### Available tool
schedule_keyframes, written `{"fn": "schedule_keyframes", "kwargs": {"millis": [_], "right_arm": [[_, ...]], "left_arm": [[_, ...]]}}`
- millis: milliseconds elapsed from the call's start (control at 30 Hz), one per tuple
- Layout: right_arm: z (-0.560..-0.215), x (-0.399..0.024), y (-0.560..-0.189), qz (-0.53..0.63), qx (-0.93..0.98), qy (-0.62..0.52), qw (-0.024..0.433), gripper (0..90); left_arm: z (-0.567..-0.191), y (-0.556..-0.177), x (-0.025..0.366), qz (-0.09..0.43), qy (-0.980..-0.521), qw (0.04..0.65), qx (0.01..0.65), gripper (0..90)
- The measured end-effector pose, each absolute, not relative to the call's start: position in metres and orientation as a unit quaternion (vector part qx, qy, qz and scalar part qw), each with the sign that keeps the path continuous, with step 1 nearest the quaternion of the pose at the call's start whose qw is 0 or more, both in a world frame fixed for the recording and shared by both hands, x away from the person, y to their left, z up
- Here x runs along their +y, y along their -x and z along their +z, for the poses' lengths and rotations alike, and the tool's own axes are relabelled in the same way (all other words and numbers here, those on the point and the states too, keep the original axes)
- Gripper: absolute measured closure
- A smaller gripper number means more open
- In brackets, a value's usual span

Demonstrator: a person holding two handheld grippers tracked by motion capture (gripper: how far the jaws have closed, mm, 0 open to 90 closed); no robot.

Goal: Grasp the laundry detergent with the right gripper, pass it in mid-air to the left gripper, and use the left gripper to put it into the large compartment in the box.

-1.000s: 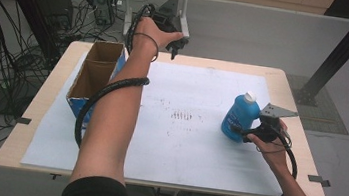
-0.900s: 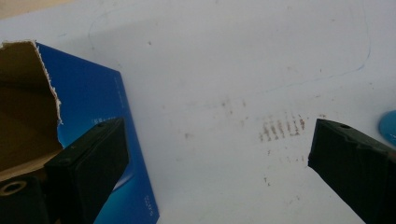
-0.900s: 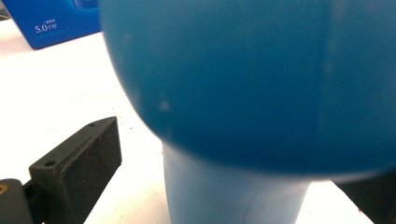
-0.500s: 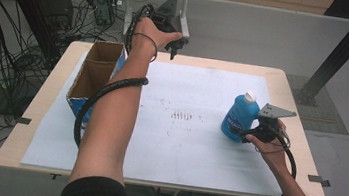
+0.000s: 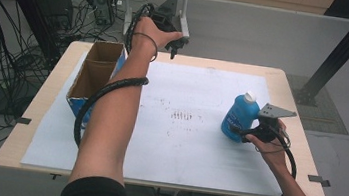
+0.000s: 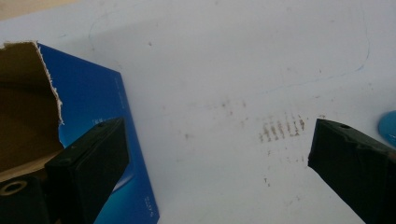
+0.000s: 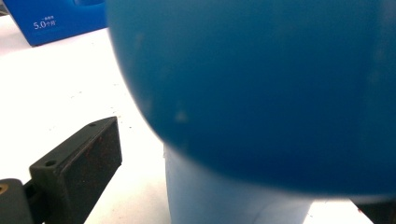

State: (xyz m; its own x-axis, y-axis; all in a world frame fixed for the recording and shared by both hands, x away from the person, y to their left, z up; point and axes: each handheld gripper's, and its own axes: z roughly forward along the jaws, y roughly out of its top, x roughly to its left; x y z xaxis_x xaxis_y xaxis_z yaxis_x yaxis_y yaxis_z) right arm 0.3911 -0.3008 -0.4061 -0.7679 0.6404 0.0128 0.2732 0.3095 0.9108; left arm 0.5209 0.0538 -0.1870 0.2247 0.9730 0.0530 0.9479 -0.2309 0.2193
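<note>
Up at the far edge of the pale wooden worktop (image 5: 295, 82), the left gripper (image 5: 172, 40) hangs above the white sheet (image 5: 191, 150) that covers most of the surface, and its own view has the two black jaws standing wide apart with nothing between them, just the smudged brown marks (image 6: 280, 128) on the sheet below. Off to that side sits the open blue cardboard box (image 5: 96, 73) with its brown inside and a torn rim, resting on the sheet near the left edge. Over on the right, the blue plastic bottle with a white cap (image 5: 240, 113) stands upright on the sheet, and the right gripper (image 5: 244, 133) is right up against its lower body. In the right gripper view the bottle looms huge and blurred; one jaw sits apart from it at the left, the other is hidden, so whether the grip has closed I cannot tell.
</note>
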Motion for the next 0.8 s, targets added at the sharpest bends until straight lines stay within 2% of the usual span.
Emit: {"fn": "schedule_keyframes", "kwargs": {"millis": [800], "right_arm": [[-0.4059, -0.2996, -0.3908, 0.510, 0.789, -0.289, 0.185, 1.2]], "left_arm": [[-0.1879, -0.5210, 0.0564, 0.088, -0.779, 0.071, 0.617, 5.6]]}}
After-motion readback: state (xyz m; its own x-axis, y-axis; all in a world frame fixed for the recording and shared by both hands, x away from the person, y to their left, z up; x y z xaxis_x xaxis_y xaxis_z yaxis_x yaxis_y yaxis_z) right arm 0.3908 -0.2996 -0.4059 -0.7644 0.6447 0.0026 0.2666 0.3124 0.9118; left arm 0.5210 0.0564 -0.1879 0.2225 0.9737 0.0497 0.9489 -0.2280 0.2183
